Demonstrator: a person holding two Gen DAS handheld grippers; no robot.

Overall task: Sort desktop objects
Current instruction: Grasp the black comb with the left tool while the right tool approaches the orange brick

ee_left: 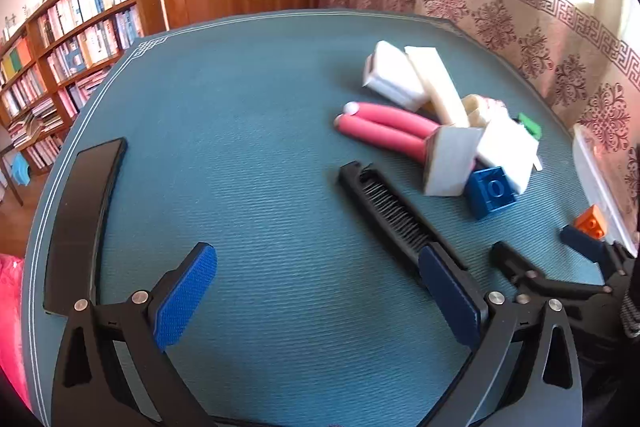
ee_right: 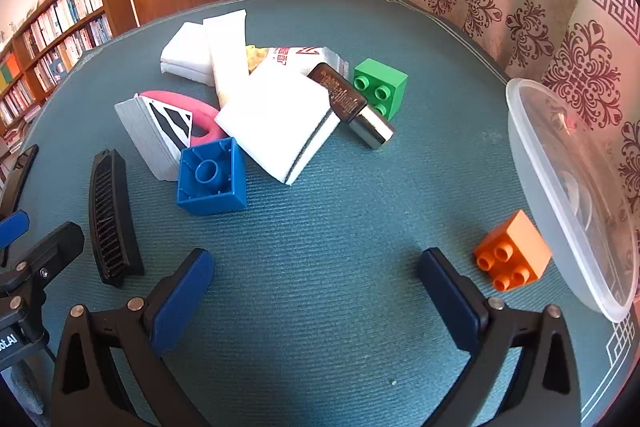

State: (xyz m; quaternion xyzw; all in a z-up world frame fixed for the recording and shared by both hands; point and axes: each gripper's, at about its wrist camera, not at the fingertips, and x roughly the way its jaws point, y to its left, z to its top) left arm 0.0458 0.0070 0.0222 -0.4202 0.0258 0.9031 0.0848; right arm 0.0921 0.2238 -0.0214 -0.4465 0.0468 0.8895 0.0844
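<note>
— Which tool is nearer the orange brick (ee_right: pixel 513 251)?
— The right tool (ee_right: pixel 316 291), empty, jaws wide: the brick lies just right of it, beside the clear tub (ee_right: pixel 560 187). The left tool (ee_left: pixel 318 291), equally wide, hovers by the black comb (ee_left: pixel 394 217).

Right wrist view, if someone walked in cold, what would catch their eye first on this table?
Probably the jumbled heap mid-table on the teal mat: white foam blocks, a pink-handled tool, and a blue brick lying open side up at the heap's near edge. Next, the bright orange brick alone at the right, beside a clear plastic tub, and the green brick behind the heap. Both grippers hover with jaws wide and empty.
</note>
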